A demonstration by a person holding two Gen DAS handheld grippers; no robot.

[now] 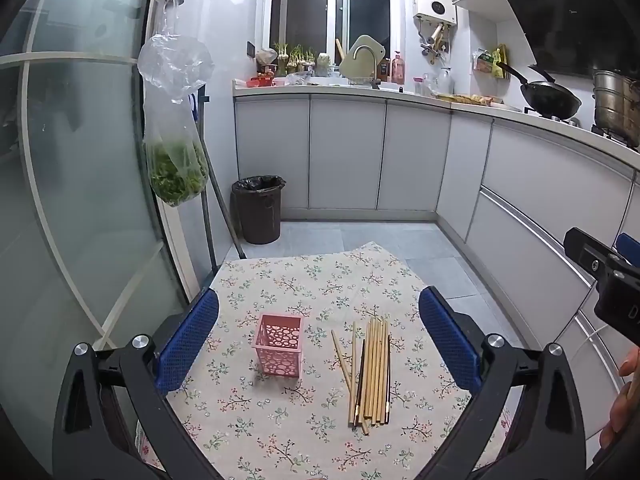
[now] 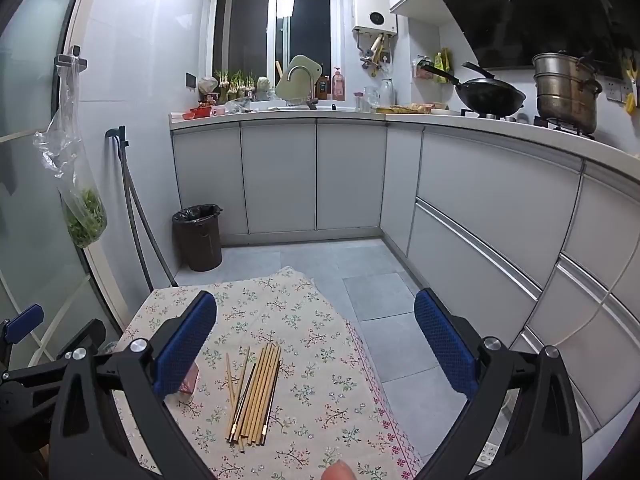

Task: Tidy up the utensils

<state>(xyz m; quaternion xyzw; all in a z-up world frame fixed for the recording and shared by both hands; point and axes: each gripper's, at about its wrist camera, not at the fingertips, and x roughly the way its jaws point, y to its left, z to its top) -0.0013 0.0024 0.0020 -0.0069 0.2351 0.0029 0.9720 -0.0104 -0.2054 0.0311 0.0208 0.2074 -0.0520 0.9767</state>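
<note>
A pink perforated holder (image 1: 278, 345) stands upright on the floral tablecloth (image 1: 304, 276). To its right lies a loose bundle of bamboo chopsticks (image 1: 370, 372), several pale and a couple dark. My left gripper (image 1: 318, 340) hovers above the table, open wide, with the holder and chopsticks seen between its blue pads (image 1: 188, 340). My right gripper (image 2: 316, 344) is also open and empty above the chopsticks (image 2: 254, 392). Its left pad hides most of the pink holder (image 2: 189, 383). The right gripper's body (image 1: 608, 280) shows at the left view's right edge.
The small table stands on a grey tiled floor (image 2: 360, 264). White cabinets (image 2: 480, 208) run along the back and right. A dark bin (image 1: 258, 209) sits at the back left. A bag of greens (image 1: 176, 168) hangs by the glass door (image 1: 72, 200).
</note>
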